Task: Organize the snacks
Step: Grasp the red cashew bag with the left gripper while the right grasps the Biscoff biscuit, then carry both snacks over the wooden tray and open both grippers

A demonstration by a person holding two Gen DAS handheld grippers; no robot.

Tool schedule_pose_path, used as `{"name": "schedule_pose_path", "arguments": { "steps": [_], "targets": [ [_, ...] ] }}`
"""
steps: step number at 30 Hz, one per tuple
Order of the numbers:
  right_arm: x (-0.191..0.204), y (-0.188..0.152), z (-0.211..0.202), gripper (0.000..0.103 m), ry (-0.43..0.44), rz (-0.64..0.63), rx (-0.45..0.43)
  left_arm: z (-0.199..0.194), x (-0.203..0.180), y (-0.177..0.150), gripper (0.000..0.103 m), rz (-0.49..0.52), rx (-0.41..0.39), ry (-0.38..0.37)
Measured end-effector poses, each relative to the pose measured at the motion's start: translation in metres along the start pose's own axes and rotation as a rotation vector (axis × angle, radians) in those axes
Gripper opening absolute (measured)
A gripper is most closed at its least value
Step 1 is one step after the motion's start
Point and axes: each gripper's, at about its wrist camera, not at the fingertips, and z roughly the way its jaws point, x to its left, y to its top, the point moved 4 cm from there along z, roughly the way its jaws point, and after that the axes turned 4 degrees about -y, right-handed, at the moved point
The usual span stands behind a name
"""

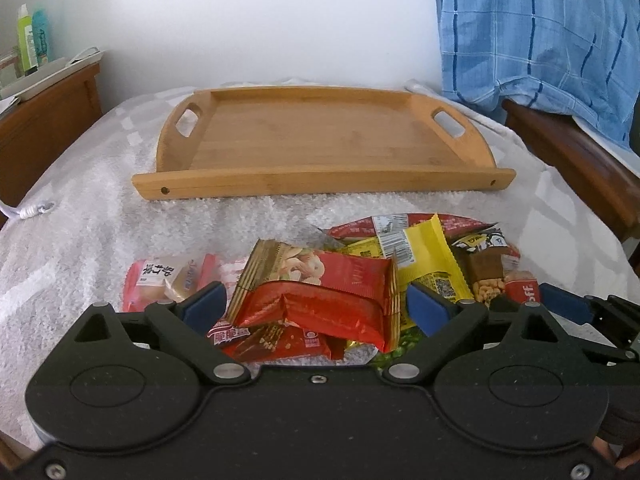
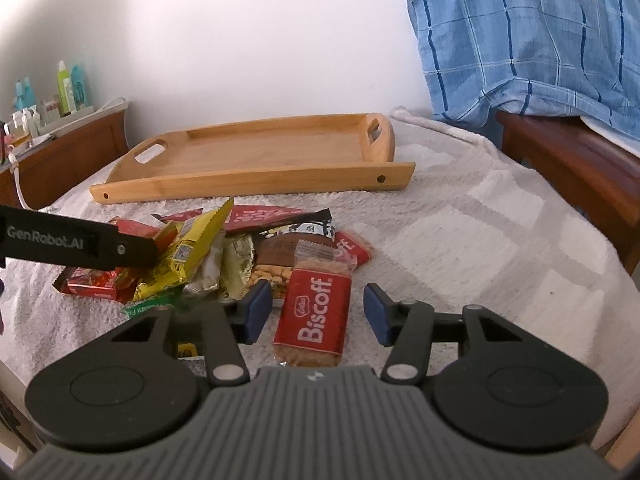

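A pile of snack packets lies on a white blanket. In the left wrist view my left gripper [image 1: 316,306] is open, its blue pads on either side of a red nut packet [image 1: 320,296] on top of the pile. In the right wrist view my right gripper [image 2: 318,312] is open around a red Biscoff packet [image 2: 316,312] at the pile's right edge. A yellow packet [image 2: 188,252] leans by the left gripper's black finger [image 2: 80,244]. The wooden tray [image 1: 320,182] stands empty behind the pile; it also shows in the right wrist view [image 2: 256,186].
A blue checked cloth [image 2: 520,40] hangs over a wooden chair arm [image 2: 568,160] at the right. A wooden side table [image 1: 44,120] with bottles [image 1: 34,36] stands at the left. A pink wafer packet [image 1: 160,280] lies left of the pile.
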Motion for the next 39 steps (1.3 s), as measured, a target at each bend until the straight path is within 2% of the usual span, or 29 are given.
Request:
{"name": "schedule_pose_path", "arguments": {
  "steps": [3,5,6,8,10,20,29,34,39],
  "targets": [
    [-0.001,0.000,0.001,0.053,0.021,0.032,0.005,0.002,-0.003,0.001,0.092,0.019,-0.002,-0.006],
    [-0.001,0.000,0.002,0.051,0.032,0.047,0.006,0.004,-0.004,0.001,0.084,0.027,0.005,-0.001],
    [0.000,0.000,0.002,0.049,0.034,0.048,0.005,0.005,-0.004,0.001,0.083,0.025,0.010,-0.004],
    [0.001,0.000,0.002,0.044,0.042,0.049,0.003,0.005,-0.006,0.001,0.073,0.026,0.007,-0.004],
    [0.001,-0.001,0.001,0.037,0.036,0.050,-0.003,0.003,-0.008,0.002,0.071,0.040,0.002,0.011],
    [-0.011,0.010,-0.013,0.036,0.017,0.100,-0.054,-0.020,-0.014,0.018,0.069,0.035,-0.045,0.018],
    [-0.029,0.062,-0.011,0.036,0.062,0.120,-0.127,-0.025,0.002,0.063,0.069,0.007,-0.087,0.040],
    [-0.035,0.108,0.015,0.036,0.129,0.112,-0.153,-0.011,0.022,0.101,0.069,-0.074,-0.088,0.031],
    [-0.043,0.144,0.061,0.036,0.171,0.119,-0.118,0.020,0.035,0.132,0.069,-0.132,-0.072,0.031]
  ]
}}
